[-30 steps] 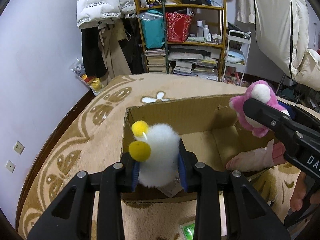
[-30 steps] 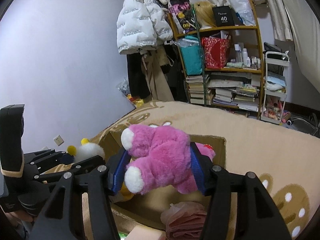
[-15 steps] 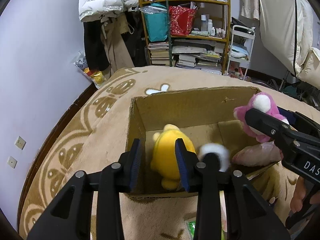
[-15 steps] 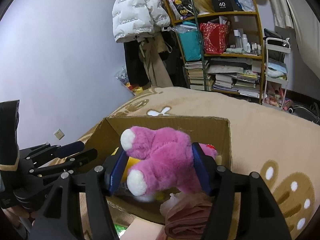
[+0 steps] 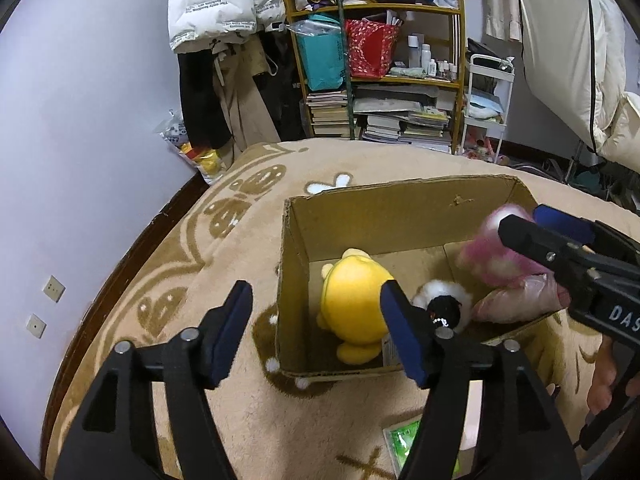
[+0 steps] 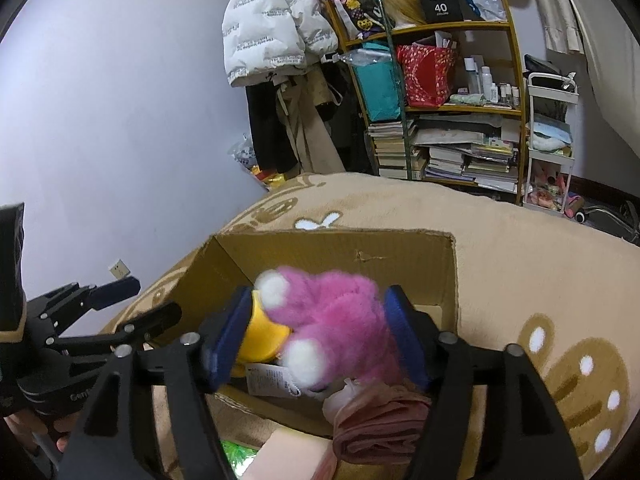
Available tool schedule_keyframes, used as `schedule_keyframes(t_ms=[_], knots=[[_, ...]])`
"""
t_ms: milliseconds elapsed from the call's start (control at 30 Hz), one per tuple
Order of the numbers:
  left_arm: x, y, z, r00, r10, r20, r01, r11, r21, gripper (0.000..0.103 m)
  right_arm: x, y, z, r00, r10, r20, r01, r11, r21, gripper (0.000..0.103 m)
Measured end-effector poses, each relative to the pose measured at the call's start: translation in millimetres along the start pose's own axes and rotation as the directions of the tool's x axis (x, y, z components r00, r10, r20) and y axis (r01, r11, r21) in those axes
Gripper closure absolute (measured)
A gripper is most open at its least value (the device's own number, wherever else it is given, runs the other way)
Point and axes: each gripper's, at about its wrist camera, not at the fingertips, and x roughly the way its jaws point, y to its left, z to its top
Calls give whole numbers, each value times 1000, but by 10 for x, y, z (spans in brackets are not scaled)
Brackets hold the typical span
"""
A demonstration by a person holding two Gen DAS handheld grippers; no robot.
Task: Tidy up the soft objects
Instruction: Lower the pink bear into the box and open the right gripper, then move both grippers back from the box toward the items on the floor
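Note:
An open cardboard box [image 5: 400, 208] stands on the beige rug. A yellow plush [image 5: 354, 296] and a white fluffy plush [image 5: 440, 300] lie inside it. My left gripper [image 5: 316, 332] is open and empty above the box's near left corner. My right gripper [image 6: 320, 340] has its jaws spread wide, and the pink plush [image 6: 336, 316] sits blurred between them over the box [image 6: 320, 252]; the pads look apart from it. It also shows blurred in the left wrist view [image 5: 496, 252]. The yellow plush [image 6: 264, 332] shows beneath it.
A pink bundle in clear plastic [image 6: 380, 428] lies at the box's near right corner. A green packet [image 5: 404, 444] lies on the rug [image 5: 240, 240] in front. A cluttered shelf [image 5: 380, 72] and hanging coats [image 5: 224, 40] stand at the back wall.
My left gripper opened and let go of the white plush, which now lies in the box beside the yellow plush. My right gripper lowered over the box and spread its jaws around the pink plush.

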Motion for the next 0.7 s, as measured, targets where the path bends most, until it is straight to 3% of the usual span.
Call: schedule_keyframes(t_ms=[100, 133, 267, 467, 700], knots=[[-59, 32, -18, 1000, 3, -1, -3, 1000, -8, 32, -88, 35, 12, 1000, -2, 16, 2, 1000, -5, 22], [-79, 45, -29, 1000, 6, 0, -6, 1000, -13, 26, -120, 49, 13, 1000, -1, 20, 1, 1000, -5, 20], [-151, 93, -53, 1000, 23, 11, -22, 999, -36, 17, -274, 90, 18, 999, -7, 48, 7, 1000, 3, 4], [-281, 113, -86, 1000, 26, 10, -26, 999, -44, 9, -473, 128, 19, 998, -25, 59, 25, 1000, 10, 2], [-503, 92, -147, 1000, 21, 14, -21, 999, -31, 7, -782, 180, 38, 996, -48, 73, 48, 999, 0, 0]])
